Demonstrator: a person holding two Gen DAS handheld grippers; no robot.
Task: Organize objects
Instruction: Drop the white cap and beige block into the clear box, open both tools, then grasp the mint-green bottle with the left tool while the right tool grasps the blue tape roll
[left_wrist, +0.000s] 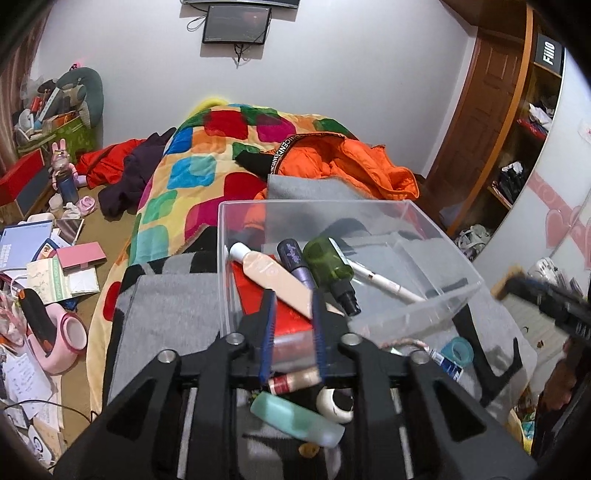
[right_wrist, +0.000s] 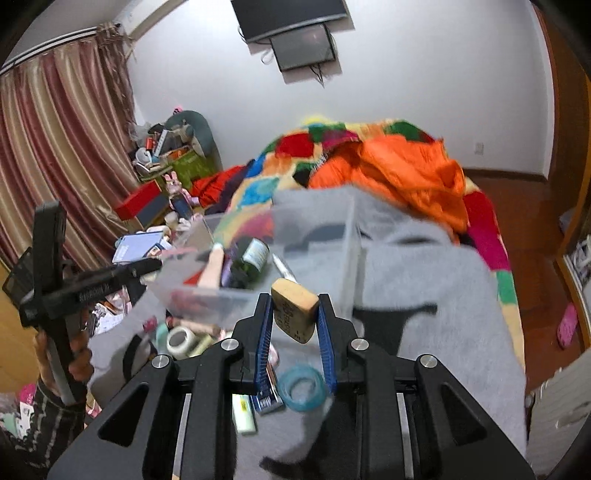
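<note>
1. A cluttered bedroom: a bed under a patchwork quilt, a grey blanket spread at its near end, an orange jacket farther back.
2. The left tongs stand narrowly parted, nothing pinched, over the near wall of a clear plastic bin holding bottles and tubes.
3. The right tongs grip a tan sponge block – raised above the blanket, just right of the bin.
4. Loose near items – a teal tape ring, a white tape roll.

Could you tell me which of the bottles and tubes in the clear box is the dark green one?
The squat green bottle with the black spray top; the neighbouring tubes are beige and purple.
</note>
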